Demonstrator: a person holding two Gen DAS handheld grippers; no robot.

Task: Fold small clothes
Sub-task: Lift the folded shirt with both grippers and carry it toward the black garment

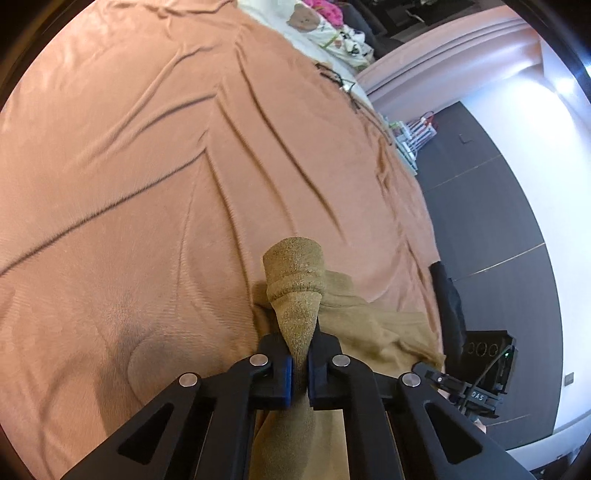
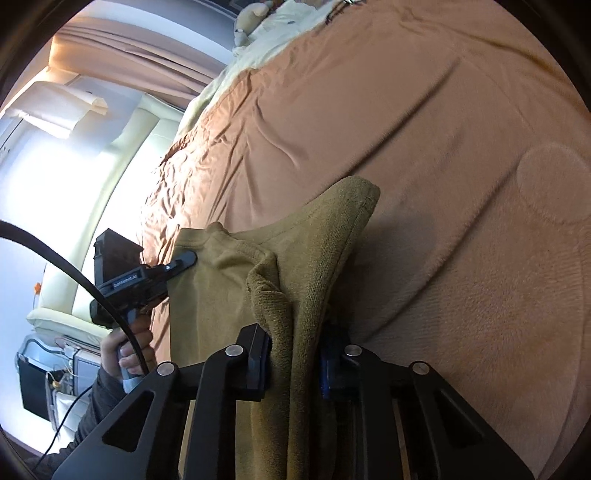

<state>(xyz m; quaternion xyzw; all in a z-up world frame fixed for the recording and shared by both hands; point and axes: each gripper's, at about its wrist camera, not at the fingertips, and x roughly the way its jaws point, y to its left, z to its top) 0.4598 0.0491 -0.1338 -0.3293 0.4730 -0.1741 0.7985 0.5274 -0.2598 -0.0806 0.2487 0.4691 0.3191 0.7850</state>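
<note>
A small olive-tan knit garment [image 1: 354, 325] lies over the front part of a peach-brown bed cover [image 1: 147, 166]. My left gripper [image 1: 300, 369] is shut on a ribbed cuff [image 1: 295, 273] of it, which sticks up beyond the blue pads. In the right wrist view my right gripper [image 2: 295, 358] is shut on a bunched fold of the same garment [image 2: 325, 251], its corner standing up past the jaws. The left gripper [image 2: 184, 260] shows there at the left, clamped on the garment's far edge and held by a hand [image 2: 127, 347].
The bed cover [image 2: 443, 147] spreads wide and creased ahead of both grippers. Patterned clothes [image 1: 325, 26] lie at the bed's far end. A dark floor [image 1: 491, 229] and a black box [image 1: 484, 350] are off the bed's side. A black cable [image 2: 74, 273] hangs near the hand.
</note>
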